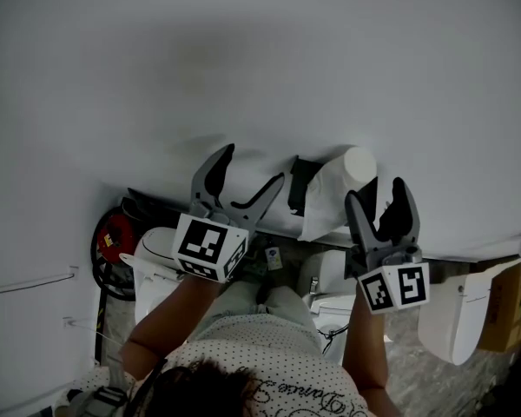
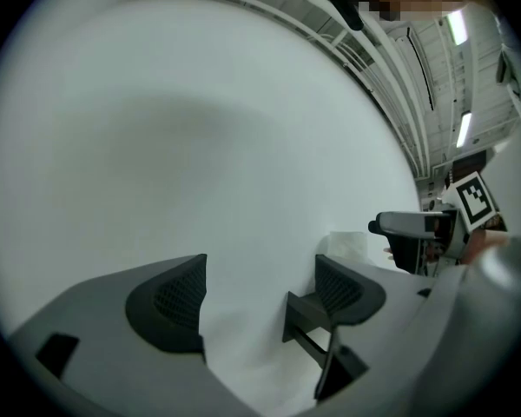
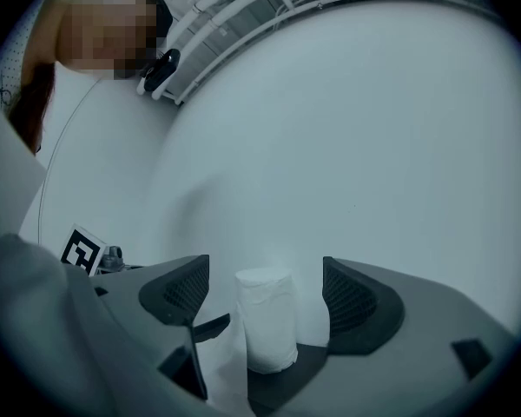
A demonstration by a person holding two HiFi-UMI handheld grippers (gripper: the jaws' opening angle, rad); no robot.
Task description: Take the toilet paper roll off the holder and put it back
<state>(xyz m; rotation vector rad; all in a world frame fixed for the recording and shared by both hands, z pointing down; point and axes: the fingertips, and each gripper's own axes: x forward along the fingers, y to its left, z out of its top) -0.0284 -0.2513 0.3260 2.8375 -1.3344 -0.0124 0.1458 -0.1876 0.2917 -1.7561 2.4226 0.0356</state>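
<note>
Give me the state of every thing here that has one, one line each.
toilet paper roll: on the holder, a loose end hanging from it.
holder: fixed to the wall, carrying the toilet paper roll.
left gripper: open, nothing between its jaws.
right gripper: open, jaws either side of the toilet paper roll, neither pad touching it.
</note>
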